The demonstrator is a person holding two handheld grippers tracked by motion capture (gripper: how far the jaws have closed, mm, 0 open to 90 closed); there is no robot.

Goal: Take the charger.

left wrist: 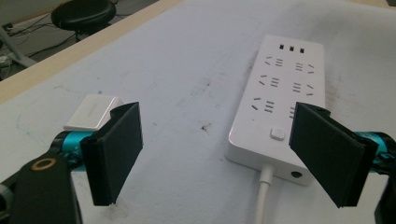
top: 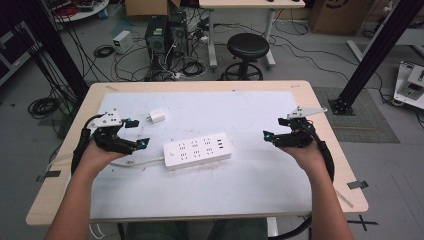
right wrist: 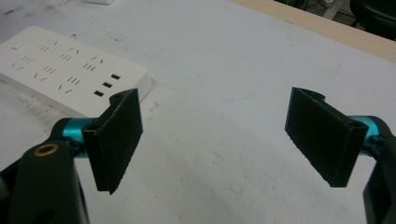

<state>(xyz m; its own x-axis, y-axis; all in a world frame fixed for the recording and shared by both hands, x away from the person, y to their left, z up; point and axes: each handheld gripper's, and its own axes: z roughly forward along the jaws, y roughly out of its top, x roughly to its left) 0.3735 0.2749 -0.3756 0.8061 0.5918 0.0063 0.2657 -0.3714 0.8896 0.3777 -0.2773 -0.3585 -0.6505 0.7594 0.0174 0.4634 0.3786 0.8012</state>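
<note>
A white power strip (top: 197, 150) lies flat in the middle of the pale mat (top: 240, 185), its white cable (top: 135, 162) running off to the left. A small white charger block (top: 156, 116) sits behind it to the left. My left gripper (top: 139, 133) hovers just left of the strip, open and empty. Along its jaws I see the strip's switch end (left wrist: 280, 93), its cable (left wrist: 262, 196) and the charger (left wrist: 93, 112) behind the left jaw. My right gripper (top: 274, 128) stands open to the right of the strip, apart from it; the strip's USB end (right wrist: 60, 70) lies beyond its left jaw.
The mat covers most of a wooden table (top: 65, 195) with a bare rim all around. Beyond the far edge on the floor are a black stool (top: 247, 47), computer towers (top: 165, 32) and loose cables. Black frame posts (top: 370, 55) stand at both back corners.
</note>
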